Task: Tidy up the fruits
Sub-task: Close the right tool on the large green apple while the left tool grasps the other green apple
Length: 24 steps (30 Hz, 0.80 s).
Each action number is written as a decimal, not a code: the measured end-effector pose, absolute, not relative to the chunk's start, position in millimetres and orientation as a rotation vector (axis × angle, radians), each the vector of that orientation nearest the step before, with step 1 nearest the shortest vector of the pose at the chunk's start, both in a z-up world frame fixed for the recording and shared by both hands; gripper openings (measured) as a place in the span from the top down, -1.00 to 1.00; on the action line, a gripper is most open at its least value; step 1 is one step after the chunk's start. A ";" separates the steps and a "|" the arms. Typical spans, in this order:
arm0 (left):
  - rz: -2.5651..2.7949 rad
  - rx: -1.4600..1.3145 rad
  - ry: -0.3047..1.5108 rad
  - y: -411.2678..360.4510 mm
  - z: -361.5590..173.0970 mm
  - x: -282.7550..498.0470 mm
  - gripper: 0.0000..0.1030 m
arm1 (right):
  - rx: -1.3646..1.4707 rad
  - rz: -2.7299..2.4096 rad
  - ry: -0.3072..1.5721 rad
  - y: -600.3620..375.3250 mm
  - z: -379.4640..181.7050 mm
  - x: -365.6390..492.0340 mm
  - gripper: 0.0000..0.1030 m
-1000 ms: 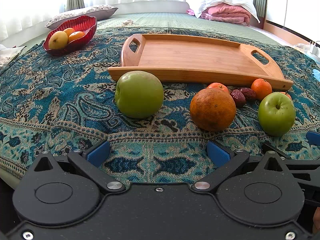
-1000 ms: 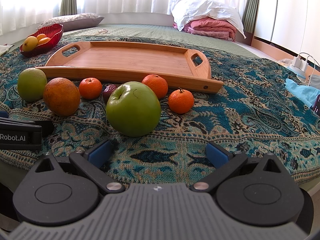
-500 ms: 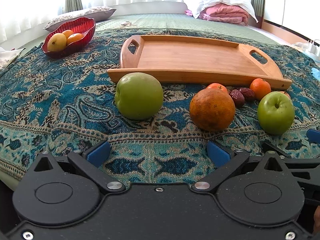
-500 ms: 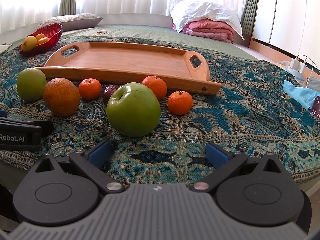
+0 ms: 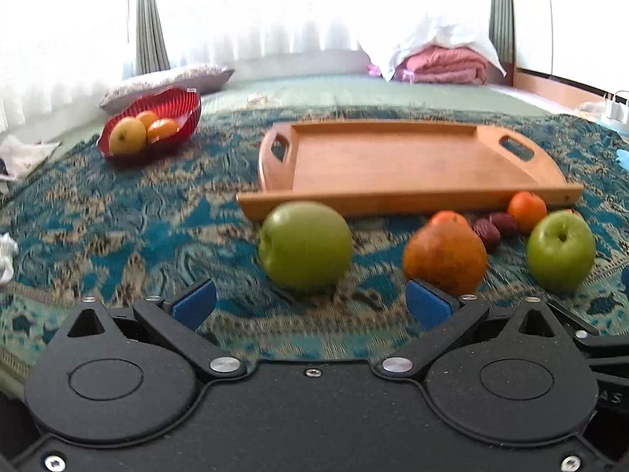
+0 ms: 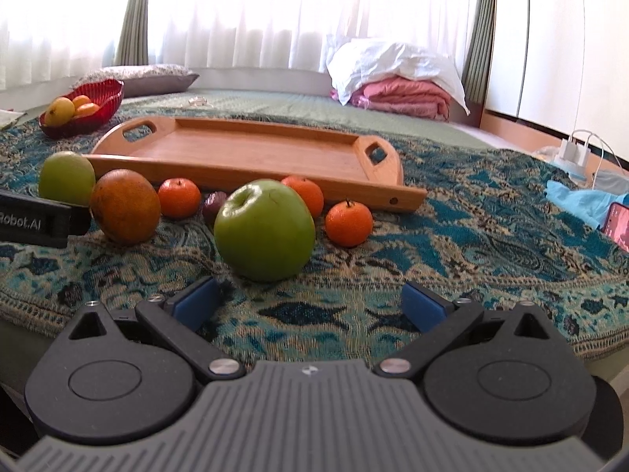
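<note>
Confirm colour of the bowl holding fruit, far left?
Red, ribbed bowl; clearest in the left wrist view.

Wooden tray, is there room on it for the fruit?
Yes: the wooden tray is bare from handle to handle. More free cloth lies right of the small orange. It is crowded along the tray's near edge, from the left green apple to that orange.

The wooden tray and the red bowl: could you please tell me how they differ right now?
The wooden tray is flat, rectangular and has handle cutouts at both ends; the red bowl is deep, ribbed and glossy. The wooden tray holds nothing, while the red bowl holds yellow and orange fruit. The wooden tray lies just behind the loose fruit; the red bowl sits farther back, to the left. Both rest on the patterned blue cloth.
</note>
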<state>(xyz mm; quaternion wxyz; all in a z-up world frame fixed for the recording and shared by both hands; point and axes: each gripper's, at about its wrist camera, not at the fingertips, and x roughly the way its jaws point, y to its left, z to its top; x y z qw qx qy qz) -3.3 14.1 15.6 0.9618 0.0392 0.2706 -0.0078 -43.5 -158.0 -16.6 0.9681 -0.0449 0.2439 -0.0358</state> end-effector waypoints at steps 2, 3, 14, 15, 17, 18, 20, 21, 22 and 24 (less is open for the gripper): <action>-0.025 0.079 0.536 16.4 17.3 -0.5 -1.00 | -0.086 -0.066 0.474 -157.4 -15.1 -42.4 -1.00; -0.026 0.074 0.534 18.6 16.9 2.9 -1.00 | -0.086 -0.063 0.463 -156.4 -14.4 -41.5 -1.00; 0.003 0.023 0.517 32.6 1.6 24.4 -0.82 | -0.074 -0.047 0.411 -144.7 -16.3 -34.8 -0.79; 0.004 0.028 0.514 31.8 0.8 24.7 -0.80 | -0.069 -0.048 0.402 -144.6 -16.6 -34.5 -0.77; 0.006 0.041 0.511 30.2 -2.0 26.5 -0.77 | -0.067 -0.049 0.389 -143.1 -16.7 -34.5 -0.74; 0.009 0.045 0.511 29.2 -3.2 27.1 -0.76 | -0.071 -0.049 0.386 -142.2 -17.3 -33.8 -0.71; 0.014 0.046 0.514 28.1 -5.2 28.6 -0.73 | -0.077 -0.057 0.381 -140.5 -18.9 -32.2 -0.64; 0.017 0.047 0.514 27.6 -5.8 29.0 -0.71 | -0.075 -0.061 0.380 -140.0 -19.6 -31.5 -0.60; 0.018 0.047 0.516 27.3 -6.1 30.1 -0.67 | -0.069 -0.062 0.381 -139.8 -20.3 -31.0 -0.56; 0.012 0.042 0.521 27.8 -6.0 31.7 -0.63 | -0.050 -0.062 0.382 -140.5 -21.7 -29.8 -0.51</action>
